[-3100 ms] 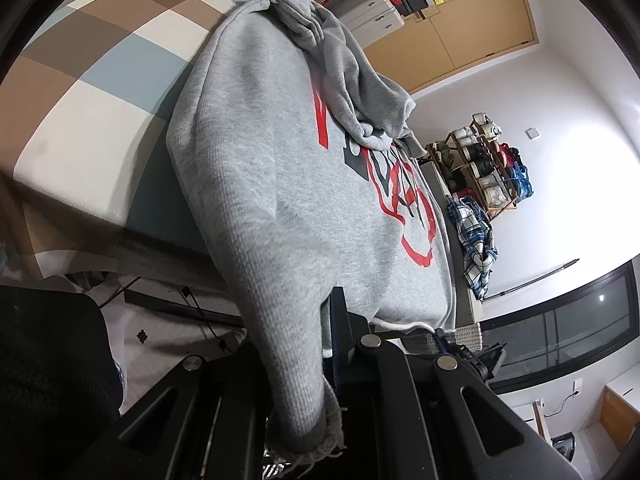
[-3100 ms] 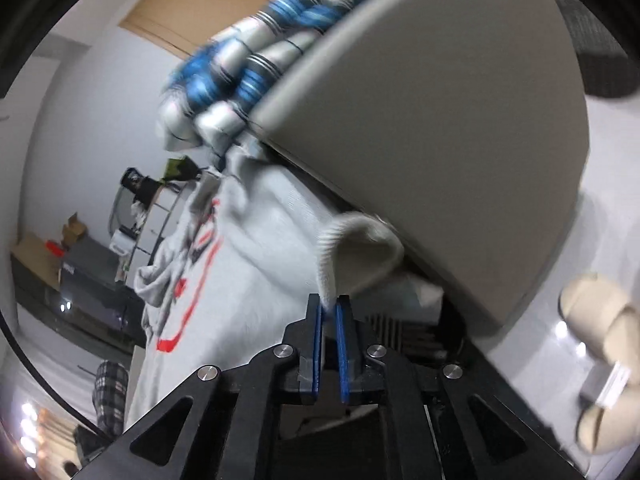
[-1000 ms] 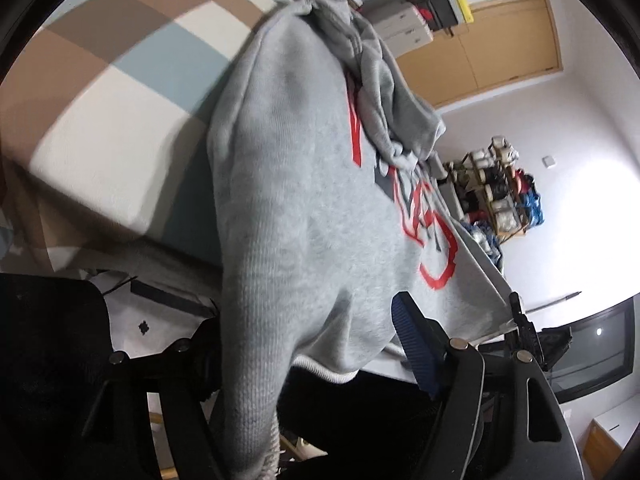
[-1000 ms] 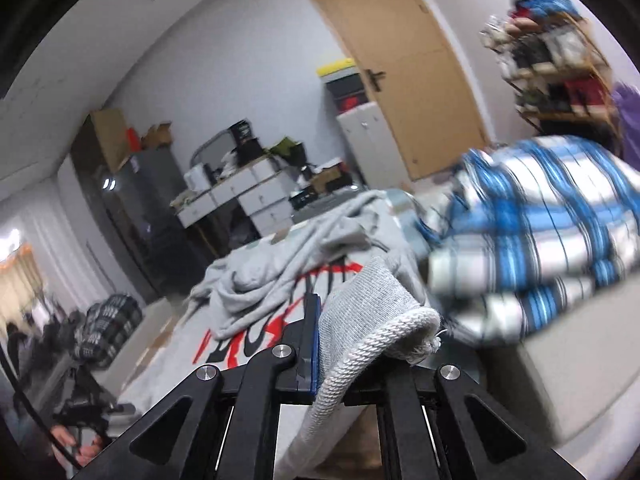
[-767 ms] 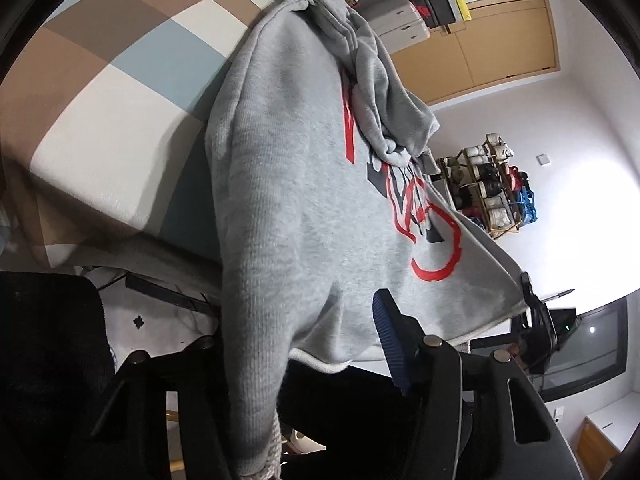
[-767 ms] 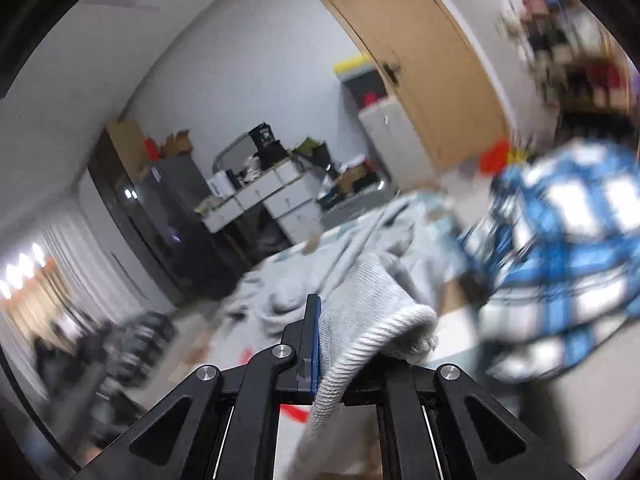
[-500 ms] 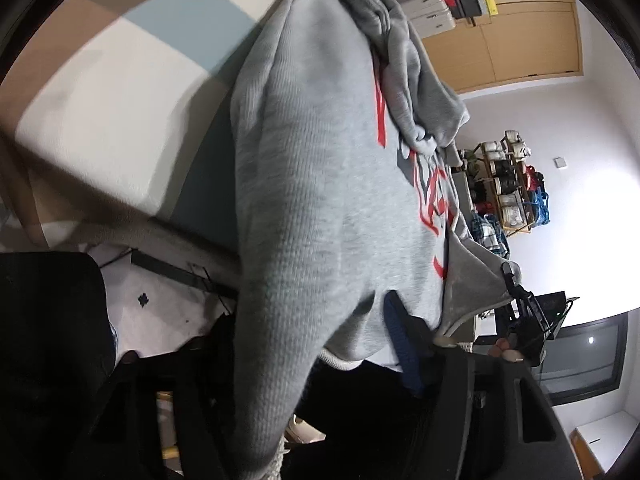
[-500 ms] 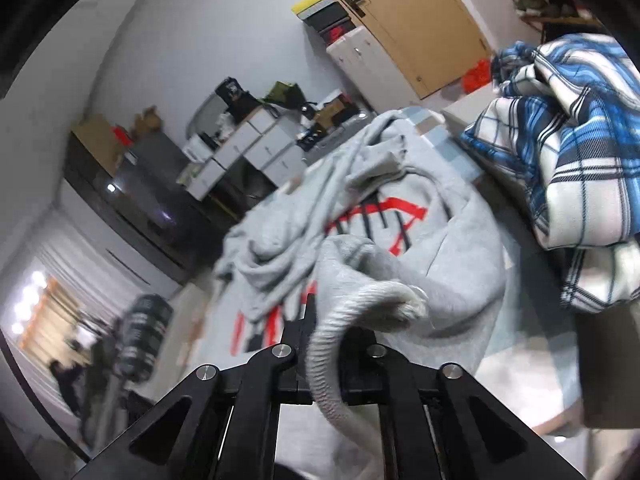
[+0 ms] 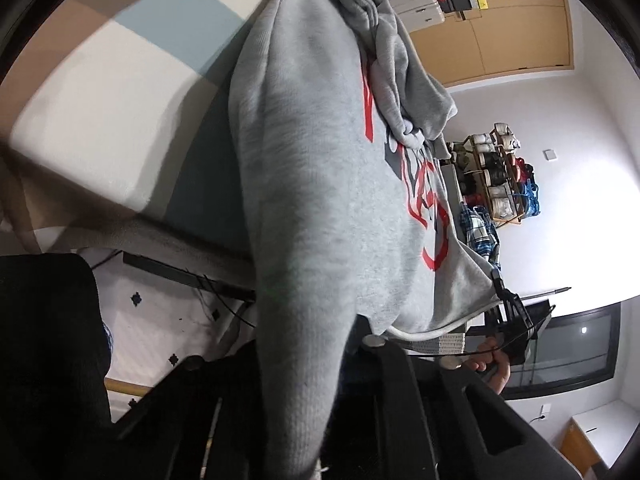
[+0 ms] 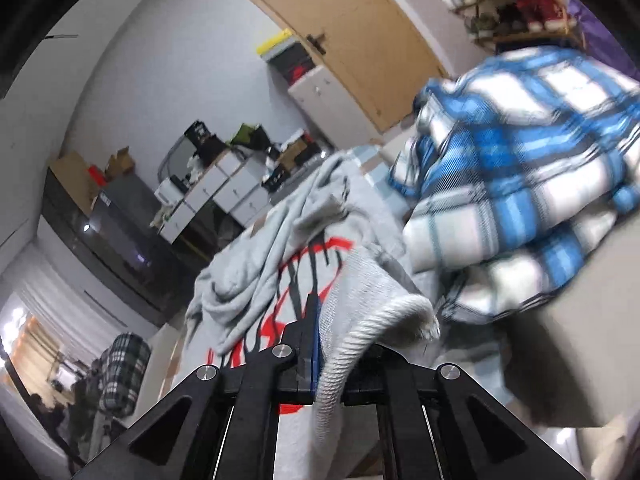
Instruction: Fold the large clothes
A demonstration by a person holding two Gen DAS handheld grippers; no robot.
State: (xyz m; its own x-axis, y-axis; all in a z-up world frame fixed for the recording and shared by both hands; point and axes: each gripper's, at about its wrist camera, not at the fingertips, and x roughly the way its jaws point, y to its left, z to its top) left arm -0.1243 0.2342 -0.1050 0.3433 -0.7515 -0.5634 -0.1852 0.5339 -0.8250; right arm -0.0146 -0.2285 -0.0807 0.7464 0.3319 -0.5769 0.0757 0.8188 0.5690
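Observation:
A grey sweatshirt (image 9: pixel 320 184) with red print lies across the bed, and its lower part hangs over the edge. My left gripper (image 9: pixel 320 360) sits under that hanging fabric, shut on the cloth, and the cloth hides its fingers. In the right wrist view my right gripper (image 10: pixel 320 344) is shut on the ribbed hem (image 10: pixel 384 320) of the same sweatshirt (image 10: pixel 260 256). The left wrist view shows the right gripper (image 9: pixel 510 316) at the far hem corner, with a person's hand (image 9: pixel 494 364) on its handle.
The bed has a checked cover (image 9: pixel 100 92) in brown, blue and white. A blue plaid shirt (image 10: pixel 520 180) is heaped at the sweatshirt's right on a grey bed end (image 10: pixel 560 360). A black chair (image 9: pixel 44 340) stands low left. A shoe rack (image 9: pixel 496 168), a wooden door (image 9: pixel 500 36) and white drawers (image 10: pixel 224 184) lie beyond.
My left gripper's jaws stood wide around the hanging cloth and have closed on it. The right gripper has kept its hold on the hem, rolled and sunk a little.

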